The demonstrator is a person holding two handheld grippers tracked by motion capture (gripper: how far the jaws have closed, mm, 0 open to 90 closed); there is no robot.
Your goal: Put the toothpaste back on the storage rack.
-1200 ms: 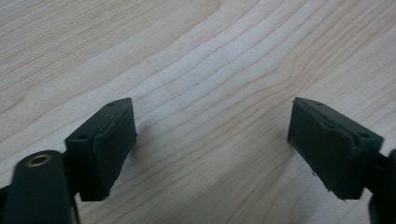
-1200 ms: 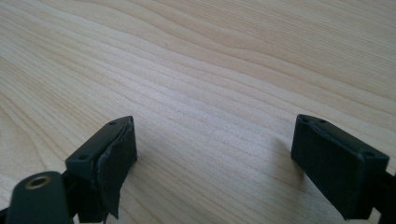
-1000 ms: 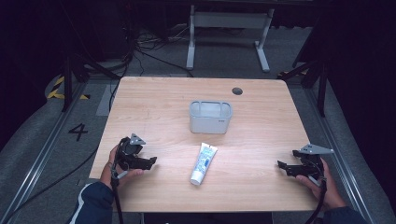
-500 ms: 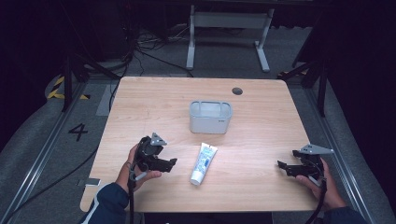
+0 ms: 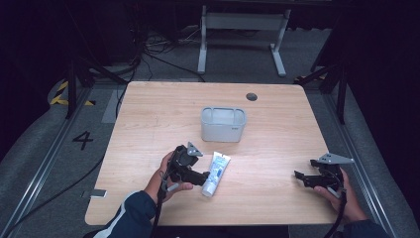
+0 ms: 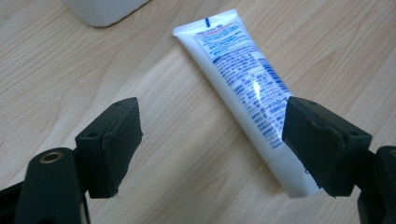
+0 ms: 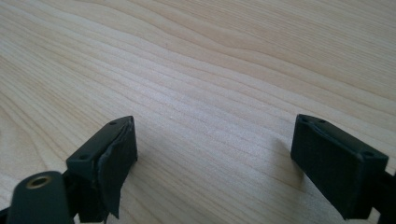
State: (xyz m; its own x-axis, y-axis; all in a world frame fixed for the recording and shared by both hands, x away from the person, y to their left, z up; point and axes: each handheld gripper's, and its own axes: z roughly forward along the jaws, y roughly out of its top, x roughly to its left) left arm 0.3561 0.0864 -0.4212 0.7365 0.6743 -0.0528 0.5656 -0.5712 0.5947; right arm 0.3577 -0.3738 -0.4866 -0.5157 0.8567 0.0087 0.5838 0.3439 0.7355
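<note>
A white toothpaste tube [image 5: 216,172] with blue print lies flat near the table's front middle. In the left gripper view the tube [image 6: 245,88] runs diagonally, its cap end under the right-hand jaw. My left gripper [image 5: 202,176] is open just left of the tube; in its own view the left gripper [image 6: 212,140] has bare wood between its jaws. My right gripper [image 5: 298,177] rests open near the table's front right corner; in its own view the right gripper [image 7: 212,158] holds nothing over bare wood.
A translucent grey bin [image 5: 223,124] stands at the table's middle, behind the tube; its corner [image 6: 105,9] shows in the left gripper view. A dark round grommet [image 5: 251,96] sits near the wooden table's [image 5: 148,119] far edge. Cables and a stand's legs lie on the floor beyond.
My left gripper has moved right along the front of the table, from its left side to just beside the tube. The right gripper has stayed in place.
</note>
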